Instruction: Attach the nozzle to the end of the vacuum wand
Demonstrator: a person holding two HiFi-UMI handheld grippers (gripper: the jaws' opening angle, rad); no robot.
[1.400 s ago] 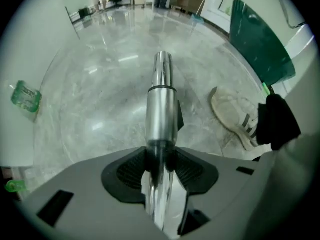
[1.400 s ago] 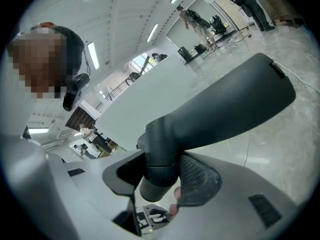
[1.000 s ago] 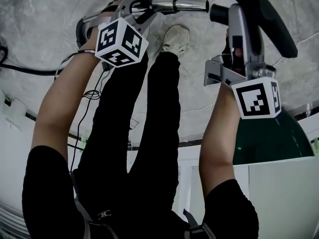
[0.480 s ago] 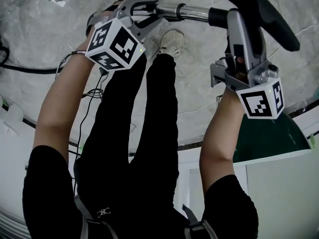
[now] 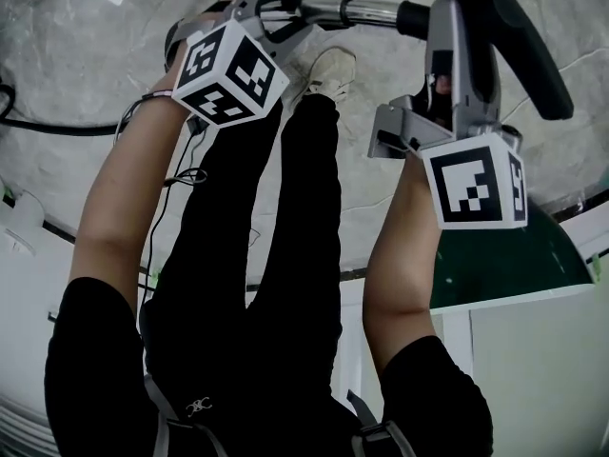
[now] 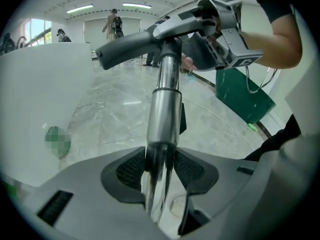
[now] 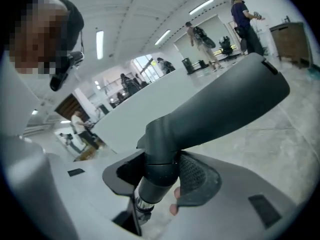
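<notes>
Marble flooring (image 5: 86, 74), grey and veined, spreads below you, with a thin black cable (image 5: 57, 129) trailing along its left edge and a dark green board (image 5: 495, 265) beside a white partition (image 5: 538, 379) at its right edge. Your own black-trousered legs (image 5: 247, 284) and white shoe (image 5: 328, 69) stand directly under the work, and people stand well off down the hall in both gripper views. Your left claw (image 6: 161, 160) is pinched on the shiny metal vacuum wand (image 5: 366, 9). Its ribbed black pads press the tube from both sides, so the jaws stand only as far apart as the tube is thick. The wand runs level across the top of the head view, held in the air above the floor, toward your right claw (image 7: 159, 174). That claw stands wider and grips the round collar of the long dark grey plastic nozzle (image 7: 215, 109), with a pad touching it on either side. The collar sits over the wand's end, and a short stretch of bright tube shows just below it in the right gripper view. The nozzle's flat body angles away up and to the right.
</notes>
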